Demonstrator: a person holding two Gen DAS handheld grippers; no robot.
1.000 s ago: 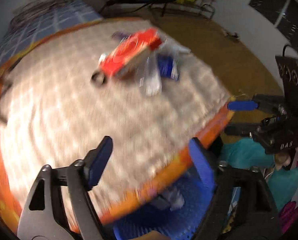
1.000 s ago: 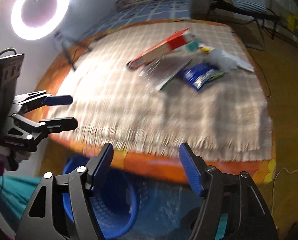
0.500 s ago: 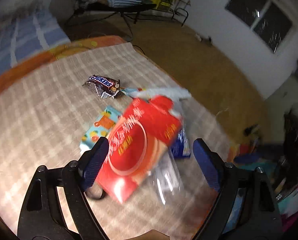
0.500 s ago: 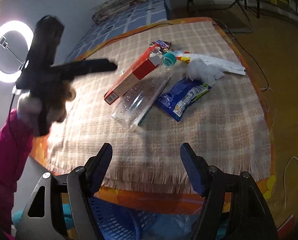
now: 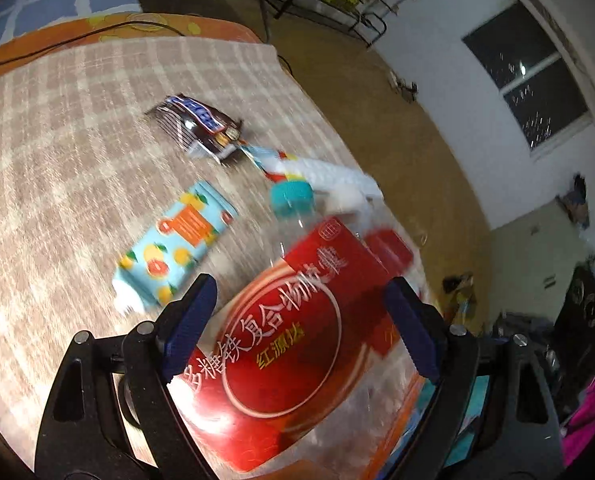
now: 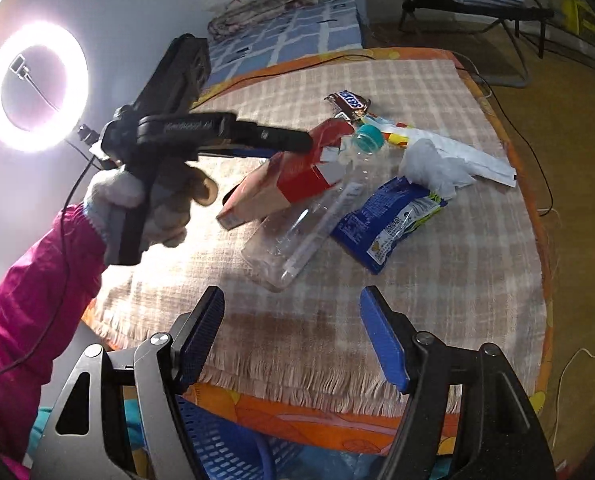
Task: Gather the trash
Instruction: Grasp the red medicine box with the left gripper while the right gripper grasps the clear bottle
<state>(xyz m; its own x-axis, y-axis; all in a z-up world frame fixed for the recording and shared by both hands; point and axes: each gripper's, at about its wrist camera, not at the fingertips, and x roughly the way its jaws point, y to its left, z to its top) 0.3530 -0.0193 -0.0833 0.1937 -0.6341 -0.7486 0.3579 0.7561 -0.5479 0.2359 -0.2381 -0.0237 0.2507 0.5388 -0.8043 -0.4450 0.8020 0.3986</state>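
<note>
Bottle under red box, wrappers just beside.

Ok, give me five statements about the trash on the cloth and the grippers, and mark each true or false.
1. The clear plastic bottle has a teal cap. True.
2. The left gripper is clamped shut on the chocolate bar wrapper. False: its jaws are opening around the red box, and the wrapper lies untouched farther off.
3. The blue snack bag lies beside the bottle. True.
4. The right gripper holds the white crumpled tissue. False: it is open and empty near the cloth's fringe.
5. The blue basket stands on the cloth. False: it sits below the table edge.
</note>
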